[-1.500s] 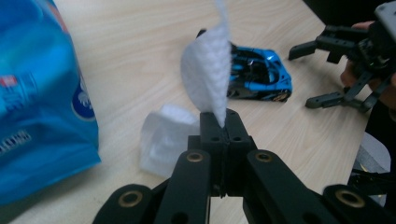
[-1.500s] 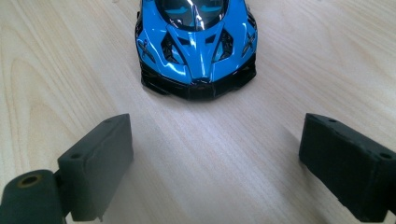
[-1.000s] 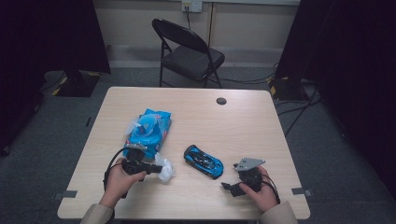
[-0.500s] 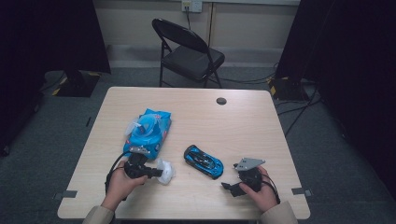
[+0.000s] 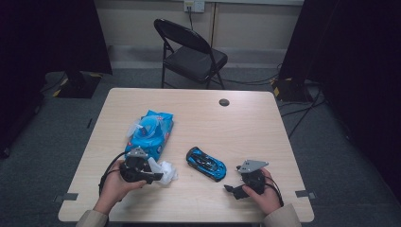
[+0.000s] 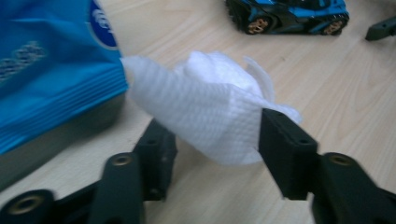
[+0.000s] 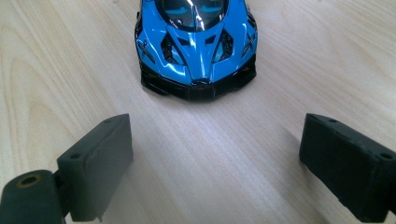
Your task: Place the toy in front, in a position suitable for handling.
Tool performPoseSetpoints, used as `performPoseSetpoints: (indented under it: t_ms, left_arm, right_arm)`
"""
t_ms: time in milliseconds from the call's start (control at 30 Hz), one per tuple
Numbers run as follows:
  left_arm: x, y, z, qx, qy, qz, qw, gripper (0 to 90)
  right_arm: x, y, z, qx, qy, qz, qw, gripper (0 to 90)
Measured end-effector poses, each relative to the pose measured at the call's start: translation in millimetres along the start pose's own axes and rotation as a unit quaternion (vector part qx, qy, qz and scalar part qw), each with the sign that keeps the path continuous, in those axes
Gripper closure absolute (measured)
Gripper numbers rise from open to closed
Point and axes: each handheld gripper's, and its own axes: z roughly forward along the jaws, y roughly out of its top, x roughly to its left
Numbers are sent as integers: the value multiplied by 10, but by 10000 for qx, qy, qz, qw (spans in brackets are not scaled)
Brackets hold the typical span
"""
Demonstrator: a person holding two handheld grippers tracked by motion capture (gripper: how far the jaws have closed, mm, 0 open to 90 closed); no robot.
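Observation:
A crumpled white wipe (image 5: 164,170) (image 6: 205,107) lies on the table just below a blue pack of wipes (image 5: 149,132) (image 6: 46,70). My left gripper (image 5: 153,176) (image 6: 217,135) has just been opening. Its jaws now stand apart with the wipe between them, and the left jaw is off it. A blue toy car (image 5: 205,163) (image 7: 196,42) (image 6: 287,16) sits mid-table. My right gripper (image 5: 231,190) (image 7: 215,149) is open and faces the car's nose from a short way off, with bare table between its jaws.
The wooden table (image 5: 255,127) has a small dark round cap (image 5: 224,102) near its far edge. A black folding chair (image 5: 191,54) stands behind the table. The right gripper's tip (image 6: 383,30) shows in the left gripper view beyond the car.
The left hand and the wipe at its tip have shifted slightly. The right hand, the car and the pack have stayed where they were.

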Motion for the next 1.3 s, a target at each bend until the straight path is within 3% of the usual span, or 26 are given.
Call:
performPoseSetpoints:
  t_ms: [200, 467, 600, 733, 1067, 1133, 1300]
  left_arm:
    - [70, 1, -109, -52, 221, -105, 9997, 277]
    - [173, 42, -270, -282, 398, -210, 9986, 212]
    - [286, 111, -351, -472, 536, -340, 9969, 208]
    - [341, 115, -277, -409, 467, -428, 9972, 225]
    - [471, 85, -75, -314, 675, -571, 9956, 235]
    - [502, 96, -56, -324, 666, -676, 9950, 242]
    - [613, 128, -49, -444, 911, -730, 9922, 260]
  right_arm:
    - [0, 0, 0, -2, 1, 6, 10000, 92]
    - [0, 0, 0, 1, 0, 1, 10000, 91]
    - [0, 1, 1, 0, -1, 2, 10000, 91]
    - [0, 1, 1, 1, -1, 2, 10000, 91]
    - [0, 1, 1, 1, 0, 3, 10000, 91]
    - [0, 1, 1, 2, 0, 3, 10000, 91]
    - [0, 1, 2, 0, -1, 2, 10000, 91]
